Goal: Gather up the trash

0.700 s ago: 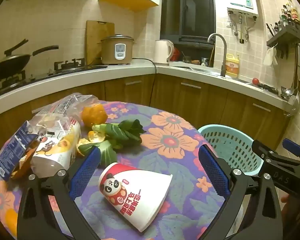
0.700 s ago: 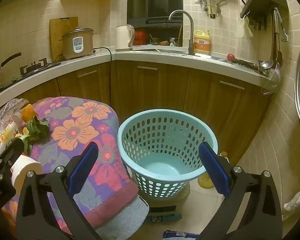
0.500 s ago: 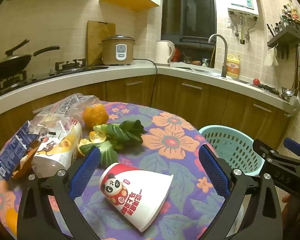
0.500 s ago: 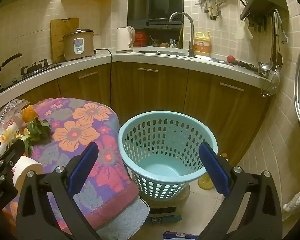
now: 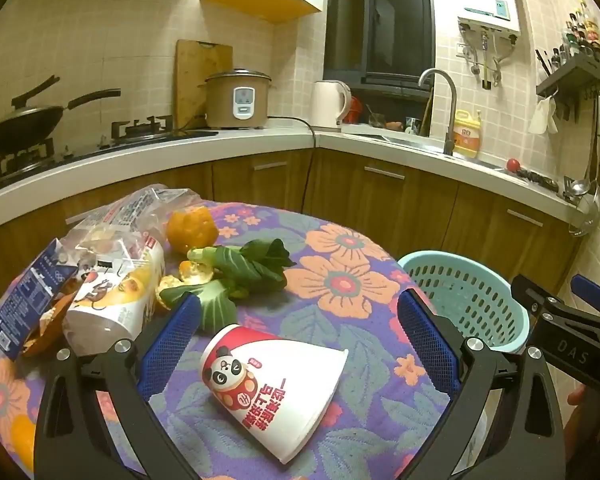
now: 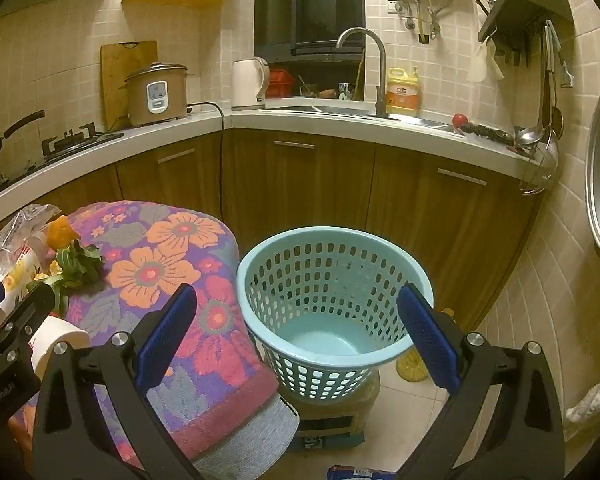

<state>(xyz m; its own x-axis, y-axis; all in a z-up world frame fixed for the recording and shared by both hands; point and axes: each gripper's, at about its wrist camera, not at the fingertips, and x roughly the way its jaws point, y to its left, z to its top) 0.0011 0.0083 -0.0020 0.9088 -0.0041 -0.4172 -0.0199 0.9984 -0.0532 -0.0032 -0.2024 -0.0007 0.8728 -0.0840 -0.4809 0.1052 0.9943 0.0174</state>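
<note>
My left gripper (image 5: 296,344) is spread wide and holds nothing; the paper cup (image 5: 274,388) lies on its side between the 2 fingers on the floral tablecloth (image 5: 340,280). My right gripper (image 6: 296,340) is equally wide and unloaded, with the blue basket (image 6: 334,300) at 12 o'clock.

The right gripper's black arm (image 5: 568,354), at the right edge of the left wrist view, carries the raised letters "DAS". The paper cup (image 5: 276,390), lying on its side near the desk's front edge, bears a panda figure and red Chinese characters, the large ones reading roughly "一吃就想 马上…", the rest not clear. The yellow detergent jug (image 6: 402,94) by the sink shows the brand characters "立白"; print on the snack bags at the desk's left edge is too small to read.
</note>
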